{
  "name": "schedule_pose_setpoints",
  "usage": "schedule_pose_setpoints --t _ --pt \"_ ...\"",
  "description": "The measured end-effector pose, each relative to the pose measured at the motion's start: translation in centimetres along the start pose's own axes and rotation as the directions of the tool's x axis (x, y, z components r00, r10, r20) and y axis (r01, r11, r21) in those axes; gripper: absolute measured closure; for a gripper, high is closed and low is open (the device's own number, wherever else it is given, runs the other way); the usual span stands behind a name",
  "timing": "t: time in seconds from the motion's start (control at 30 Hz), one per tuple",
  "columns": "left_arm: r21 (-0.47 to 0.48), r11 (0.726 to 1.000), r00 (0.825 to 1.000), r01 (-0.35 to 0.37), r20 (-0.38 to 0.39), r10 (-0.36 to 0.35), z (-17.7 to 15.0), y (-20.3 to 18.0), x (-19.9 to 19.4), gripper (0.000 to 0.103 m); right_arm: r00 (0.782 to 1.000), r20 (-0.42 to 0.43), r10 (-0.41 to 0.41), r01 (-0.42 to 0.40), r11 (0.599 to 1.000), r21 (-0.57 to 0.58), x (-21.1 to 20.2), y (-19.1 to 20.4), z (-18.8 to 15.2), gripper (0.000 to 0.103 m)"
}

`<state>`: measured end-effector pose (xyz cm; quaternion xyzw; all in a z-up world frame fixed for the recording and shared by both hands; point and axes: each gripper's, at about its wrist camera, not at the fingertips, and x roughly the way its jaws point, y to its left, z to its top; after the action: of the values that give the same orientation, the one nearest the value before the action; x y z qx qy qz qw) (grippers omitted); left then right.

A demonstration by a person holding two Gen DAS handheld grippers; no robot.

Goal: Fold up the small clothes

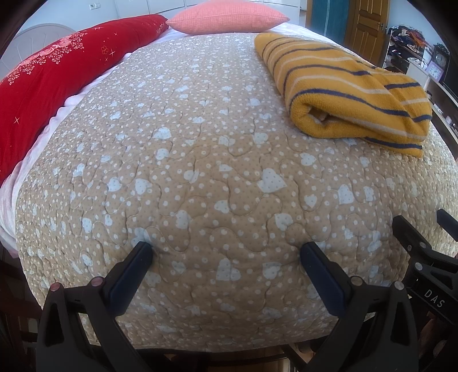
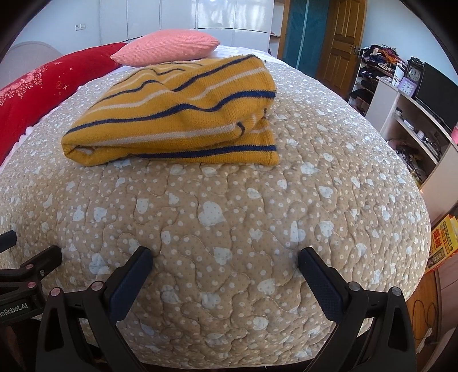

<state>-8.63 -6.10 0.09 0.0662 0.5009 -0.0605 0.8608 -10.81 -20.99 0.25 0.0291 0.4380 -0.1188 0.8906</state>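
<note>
A folded yellow knit garment with blue and white stripes lies on the tan quilt at the far right of the left wrist view. It also shows in the right wrist view, ahead and left of centre, lying flat in several layers. My left gripper is open and empty over the quilt's near edge, far from the garment. My right gripper is open and empty, also at the near edge, with bare quilt between it and the garment.
A red patterned bolster runs along the bed's left side. A pink pillow lies at the far end. White shelves with clocks and a screen stand to the right. The right gripper's body shows at the left view's right edge.
</note>
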Motion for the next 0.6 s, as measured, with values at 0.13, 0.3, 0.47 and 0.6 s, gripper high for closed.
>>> schedule_pose_setpoints --t 0.13,0.3,0.47,0.6 --pt "0.001 1.000 1.000 -0.003 0.002 0.003 -0.07 -0.04 -0.02 0.000 1.000 0.001 -0.006 0.006 1.000 0.004 -0.04 0.10 -0.04 0.000" --pt "0.001 1.000 1.000 -0.005 0.003 0.005 -0.11 -0.11 -0.08 0.000 1.000 0.006 -0.010 0.010 1.000 0.007 -0.12 0.22 -0.19 0.000" --pt "0.001 1.000 1.000 -0.006 0.003 0.006 -0.12 -0.14 -0.14 0.000 1.000 0.009 -0.010 0.010 1.000 0.007 -0.15 0.18 -0.25 0.000" --pt "0.001 1.000 1.000 -0.006 0.003 0.006 -0.12 -0.16 -0.06 0.000 1.000 0.010 -0.010 0.010 1.000 0.007 -0.16 0.18 -0.25 0.000"
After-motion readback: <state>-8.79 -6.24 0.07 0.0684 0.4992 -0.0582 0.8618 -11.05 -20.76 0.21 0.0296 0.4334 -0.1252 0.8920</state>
